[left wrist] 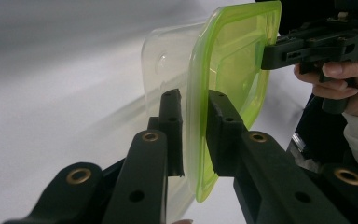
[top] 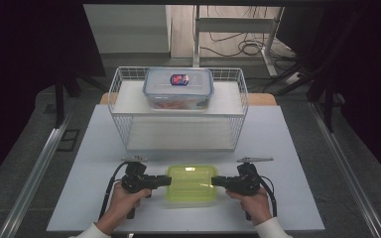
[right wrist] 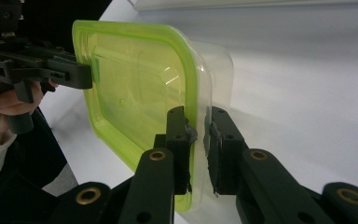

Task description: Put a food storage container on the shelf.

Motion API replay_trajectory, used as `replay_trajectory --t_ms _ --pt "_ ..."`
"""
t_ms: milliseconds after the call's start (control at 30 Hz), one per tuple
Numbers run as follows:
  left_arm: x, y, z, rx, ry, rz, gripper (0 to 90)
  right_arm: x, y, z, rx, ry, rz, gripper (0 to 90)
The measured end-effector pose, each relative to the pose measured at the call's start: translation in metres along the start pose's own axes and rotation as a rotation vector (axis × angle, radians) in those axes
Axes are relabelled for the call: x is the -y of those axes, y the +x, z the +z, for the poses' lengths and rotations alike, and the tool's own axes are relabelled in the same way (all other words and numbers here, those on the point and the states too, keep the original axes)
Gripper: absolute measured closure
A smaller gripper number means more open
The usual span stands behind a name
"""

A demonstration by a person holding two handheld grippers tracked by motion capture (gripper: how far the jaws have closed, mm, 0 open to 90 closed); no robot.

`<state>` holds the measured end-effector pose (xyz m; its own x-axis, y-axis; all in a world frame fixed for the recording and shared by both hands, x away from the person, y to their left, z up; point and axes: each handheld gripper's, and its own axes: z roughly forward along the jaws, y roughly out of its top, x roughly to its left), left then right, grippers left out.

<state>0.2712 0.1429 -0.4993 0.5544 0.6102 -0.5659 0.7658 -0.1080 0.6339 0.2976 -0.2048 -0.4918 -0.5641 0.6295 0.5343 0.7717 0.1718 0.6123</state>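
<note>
A clear plastic container with a lime-green lid (top: 191,183) lies on the white table near its front edge, between my two grippers. My left gripper (top: 168,180) comes in from the left, its jaws pinching the lid's rim (left wrist: 200,140) from both sides (left wrist: 196,100). From the right, my right gripper (top: 213,182) holds the opposite rim, one pad on the green lid and the other against the clear tub wall (right wrist: 200,114). Each gripper view shows the other gripper on the far rim: the right gripper (left wrist: 270,56) and the left gripper (right wrist: 81,77).
A white wire basket (top: 129,74) stands behind the container at mid-table, and a clear lidded box (top: 178,88) with a red and blue label sits on its upper shelf. Bare table (top: 287,198) lies to either side. Metal rails run along both sides of the table.
</note>
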Motion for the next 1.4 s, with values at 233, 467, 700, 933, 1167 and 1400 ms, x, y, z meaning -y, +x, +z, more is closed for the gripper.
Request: replay_trajectory --t_ms 233,467,700,933,1167,1400 --pt "-0.002 -0.006 -0.005 -0.012 -0.016 0.043 78.3 -0.003 0.006 -0.005 0.003 -0.024 -0.045 79.1" --pt "-0.004 -0.008 -0.009 -0.010 -0.025 0.068 78.5 -0.005 0.012 -0.009 0.013 -0.035 -0.084 79.0" --pt "-0.007 -0.012 -0.014 -0.014 -0.034 0.087 78.8 -0.008 0.018 -0.013 0.020 -0.048 -0.128 78.9" --pt "-0.011 -0.015 -0.020 -0.013 -0.052 0.098 79.0 -0.013 0.026 -0.018 0.025 -0.070 -0.169 78.8" --pt "-0.017 -0.019 -0.024 -0.023 -0.067 0.117 79.1 -0.017 0.030 -0.020 0.029 -0.080 -0.186 78.9" --pt "-0.029 -0.024 -0.031 -0.017 -0.088 0.140 79.2 -0.028 0.038 -0.031 0.026 -0.114 -0.216 78.6"
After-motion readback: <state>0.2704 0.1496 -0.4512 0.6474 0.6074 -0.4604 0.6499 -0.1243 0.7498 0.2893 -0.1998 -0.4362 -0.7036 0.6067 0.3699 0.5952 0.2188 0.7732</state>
